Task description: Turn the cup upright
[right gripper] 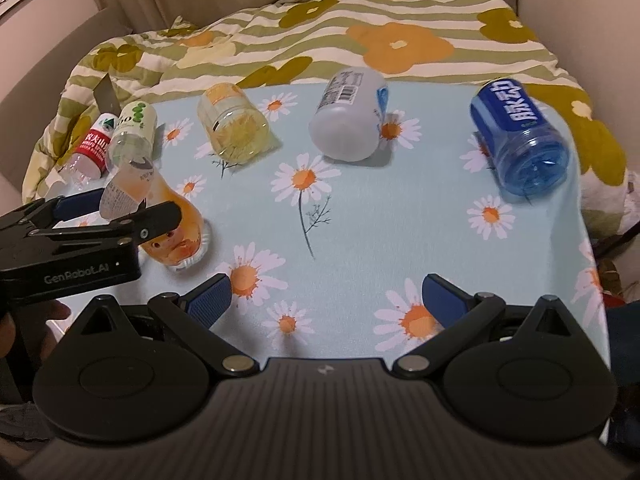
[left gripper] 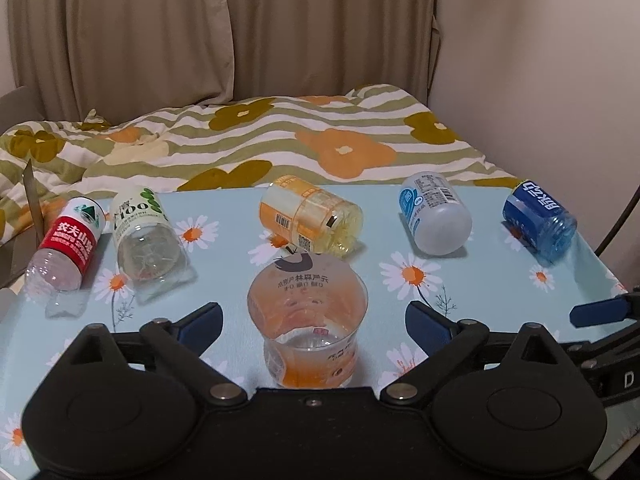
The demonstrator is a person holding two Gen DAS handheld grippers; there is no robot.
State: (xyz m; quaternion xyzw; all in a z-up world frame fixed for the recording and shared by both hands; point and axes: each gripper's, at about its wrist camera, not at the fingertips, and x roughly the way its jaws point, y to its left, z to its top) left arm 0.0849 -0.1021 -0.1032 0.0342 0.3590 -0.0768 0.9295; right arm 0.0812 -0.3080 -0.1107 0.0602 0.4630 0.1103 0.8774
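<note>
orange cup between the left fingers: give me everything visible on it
The orange cup is clear plastic with an orange printed sleeve, dark lettering and a dark logo. It lies tilted on the daisy cloth, one end toward the left camera, showing its hollow inside. The left gripper is open, its fingers either side, not visibly touching it. The yellow jar lies just behind; contact is unclear.

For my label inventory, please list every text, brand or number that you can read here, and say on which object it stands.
"GenRobot.AI": side of the left gripper, seen from the right wrist.
"农夫山泉": red-label bottle.
"100": green-and-white bottle.
"脉动": blue bottle.
"D": black housing at the right edge of the left wrist view.
Print on the orange cup, yellow bottle and white bottle: too small or blurred.
</note>
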